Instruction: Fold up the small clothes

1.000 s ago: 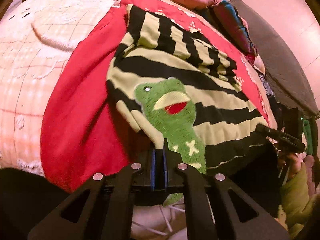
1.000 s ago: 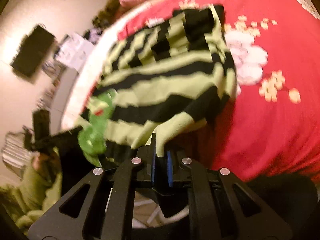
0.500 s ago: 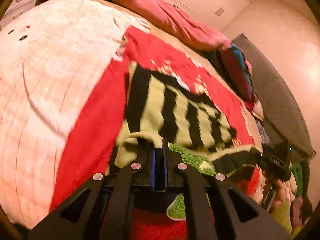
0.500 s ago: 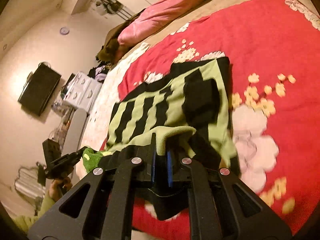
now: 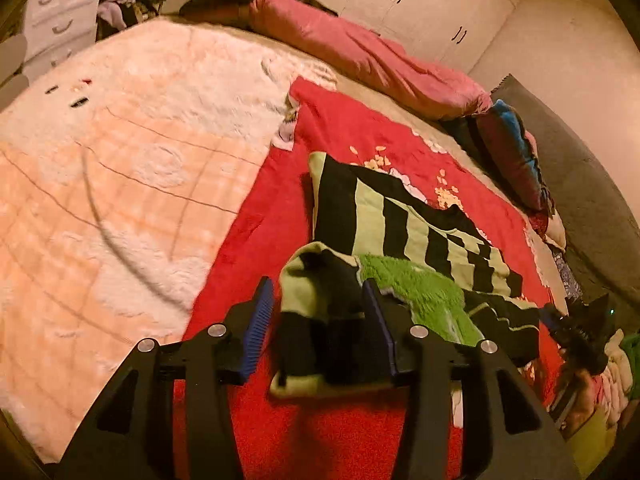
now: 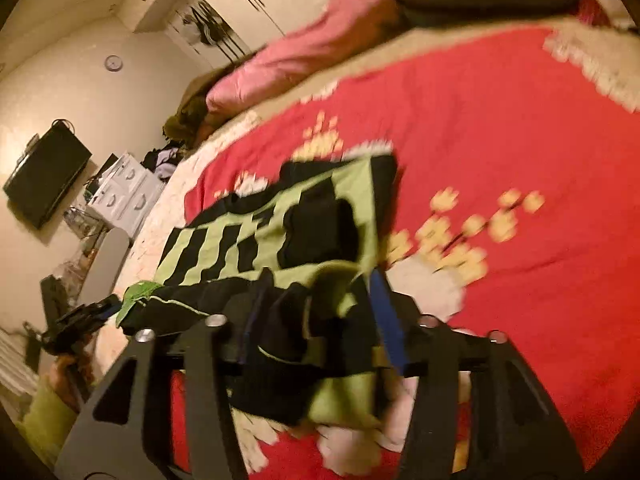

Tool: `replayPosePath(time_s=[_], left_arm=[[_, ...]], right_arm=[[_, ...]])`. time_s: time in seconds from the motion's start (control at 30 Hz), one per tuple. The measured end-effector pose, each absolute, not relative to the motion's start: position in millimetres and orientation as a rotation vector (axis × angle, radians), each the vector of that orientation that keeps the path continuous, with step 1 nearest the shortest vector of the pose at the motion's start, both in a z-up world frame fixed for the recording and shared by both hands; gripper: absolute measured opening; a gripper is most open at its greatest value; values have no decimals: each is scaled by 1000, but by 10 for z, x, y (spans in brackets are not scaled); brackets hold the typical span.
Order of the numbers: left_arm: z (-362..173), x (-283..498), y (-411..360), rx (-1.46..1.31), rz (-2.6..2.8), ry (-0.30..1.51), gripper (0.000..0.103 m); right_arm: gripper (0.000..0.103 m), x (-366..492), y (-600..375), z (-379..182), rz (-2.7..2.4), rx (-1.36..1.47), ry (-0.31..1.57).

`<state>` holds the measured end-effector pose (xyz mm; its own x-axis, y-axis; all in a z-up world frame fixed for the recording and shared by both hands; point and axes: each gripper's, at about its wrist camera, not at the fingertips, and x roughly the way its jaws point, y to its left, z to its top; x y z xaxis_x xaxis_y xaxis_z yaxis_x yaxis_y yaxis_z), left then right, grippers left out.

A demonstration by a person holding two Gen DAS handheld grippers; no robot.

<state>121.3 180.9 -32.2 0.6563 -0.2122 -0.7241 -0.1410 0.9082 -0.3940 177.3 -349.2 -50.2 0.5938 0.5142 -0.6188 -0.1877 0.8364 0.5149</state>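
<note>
Black and pale-green stripes mark the small sweater (image 5: 404, 228) (image 6: 280, 232), which lies on the red blanket (image 5: 352, 148) (image 6: 500, 120) spread over the bed; its near hem is doubled back toward the far part, so the garment sits folded over itself, with a fuzzy bright-green patch (image 5: 416, 292) showing on the turned-up layer in the left wrist view; in the right wrist view only a small green edge (image 6: 136, 296) of that patch shows at the sweater's left end. The left gripper (image 5: 320, 308) has its fingers spread wide, blue pads (image 5: 258, 320) on either side of the folded hem; the cloth lies bunched between them, and the right-hand pad looks to touch it while the other stands apart. The right gripper (image 6: 316, 304) is likewise spread wide over the other end of the hem, the fabric slumped loosely between its fingers and draped over the crossbar; that view is blurred, so contact with the pads cannot be judged. Each gripper appears at the edge of the other's view, held in a hand with a green sleeve. The red blanket bears yellow and white flower prints (image 6: 460, 236) beside the sweater; a peach and white plush cover (image 5: 120, 184) lies to its left; a pink quilt (image 5: 360, 56) (image 6: 304, 52) is rolled along the far side of the bed; white wardrobe doors (image 5: 432, 4) stand behind, and a dark screen (image 6: 44, 176) hangs on the wall above white drawers (image 6: 124, 196).
</note>
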Motion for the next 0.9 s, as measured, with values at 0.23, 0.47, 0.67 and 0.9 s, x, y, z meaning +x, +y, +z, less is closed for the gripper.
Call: replayPosePath(time_s=[0.23, 0.47, 0.67, 0.9], left_arm=[[-187, 938, 1539, -35, 0, 882, 48], [-328, 894, 1199, 222, 22, 904, 69], [-498, 968, 935, 321, 20, 946, 74], [-468, 1151, 912, 112, -89, 978, 52]], right_arm=[[58, 1399, -3072, -362, 317, -170, 790], [66, 1357, -2706, -607, 228, -474, 841], [67, 1279, -2570, -656, 238, -570, 817], [67, 1321, -2516, -579, 317, -485, 787]])
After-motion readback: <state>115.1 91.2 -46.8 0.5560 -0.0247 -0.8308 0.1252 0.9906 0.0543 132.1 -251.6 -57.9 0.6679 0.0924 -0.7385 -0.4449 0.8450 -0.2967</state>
